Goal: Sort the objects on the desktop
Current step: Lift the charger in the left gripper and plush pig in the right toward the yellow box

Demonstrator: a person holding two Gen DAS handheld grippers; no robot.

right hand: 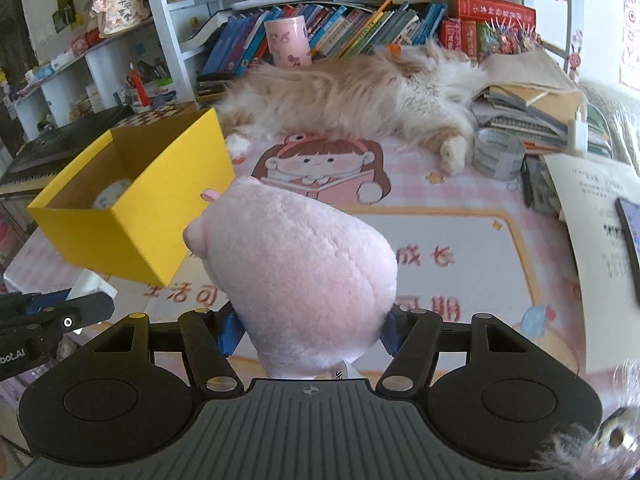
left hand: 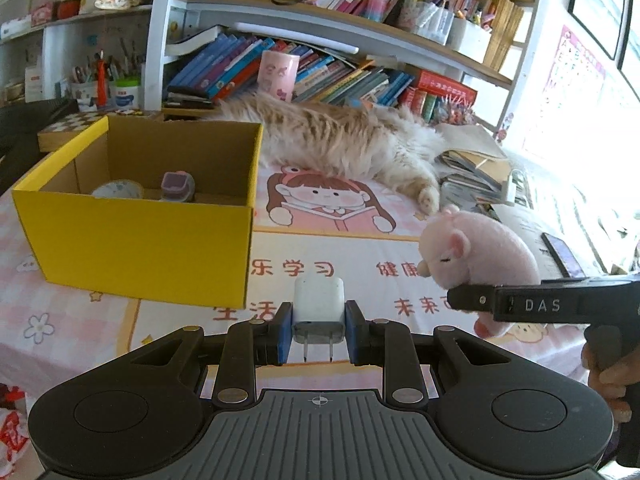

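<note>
My left gripper (left hand: 319,330) is shut on a white plug charger (left hand: 319,308), prongs toward the camera, held above the pink desk mat. Ahead and to its left stands a yellow cardboard box (left hand: 140,248), open on top, with a tape roll (left hand: 118,190) and a small purple item (left hand: 178,186) inside. My right gripper (right hand: 310,330) is shut on a pink plush toy (right hand: 304,272) that fills the middle of its view. In the left wrist view that plush toy (left hand: 480,252) hangs at the right in the right gripper (left hand: 480,302). The yellow box (right hand: 132,208) lies left of the plush.
A fluffy cat (left hand: 340,140) lies along the back of the desk (left hand: 360,256) before shelves of books. At the right are stacked notebooks (right hand: 532,112), a grey tape roll (right hand: 498,152), papers and a phone (right hand: 632,228). A pink cup (right hand: 288,40) stands behind the cat.
</note>
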